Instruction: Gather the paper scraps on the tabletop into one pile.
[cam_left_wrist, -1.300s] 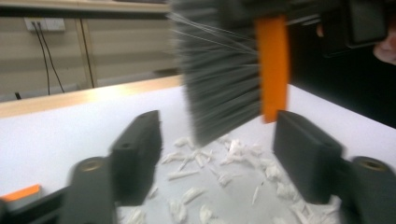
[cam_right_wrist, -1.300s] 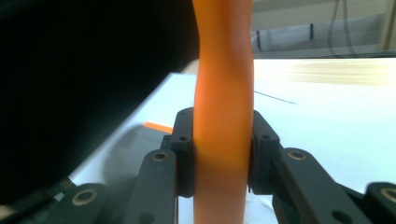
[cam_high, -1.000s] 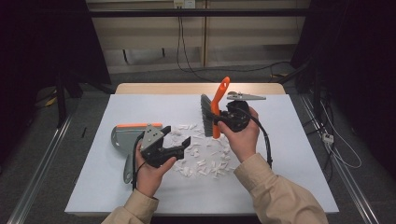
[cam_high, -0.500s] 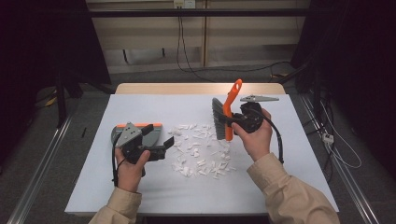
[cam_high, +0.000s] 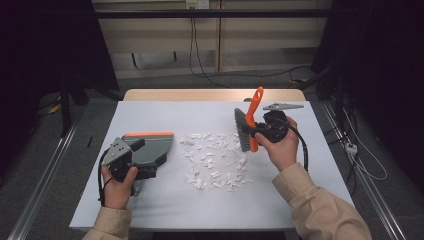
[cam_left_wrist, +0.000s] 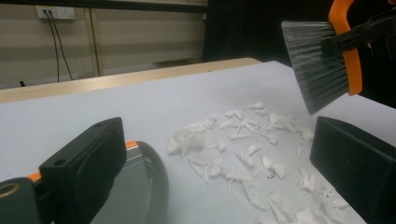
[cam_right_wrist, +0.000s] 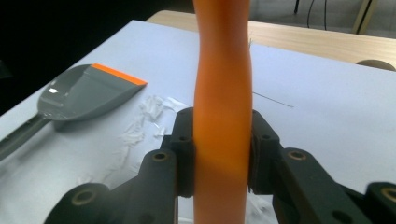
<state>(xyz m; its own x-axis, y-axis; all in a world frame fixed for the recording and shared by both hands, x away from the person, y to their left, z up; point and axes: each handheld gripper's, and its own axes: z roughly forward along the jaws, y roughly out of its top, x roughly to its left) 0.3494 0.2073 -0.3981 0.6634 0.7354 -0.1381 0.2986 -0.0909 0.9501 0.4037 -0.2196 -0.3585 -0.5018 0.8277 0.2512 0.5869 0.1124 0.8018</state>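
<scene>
Right gripper (cam_high: 256, 131), right of centre in the high view, is clamped on the orange handle of the brush (cam_high: 248, 125); the right gripper view shows both pads pressed on that handle. Brush upright, grey bristles facing left, just above the right edge of the white paper scraps (cam_high: 215, 160) at frame centre. Left gripper (cam_high: 137, 160), lower left, has jaws spread wide, just opened, nothing between them, over the grey dustpan (cam_high: 152, 147) with its orange lip. Both forearms enter from the bottom edge, beige sleeves. No readable writing. White table (cam_high: 165, 112) underneath.
</scene>
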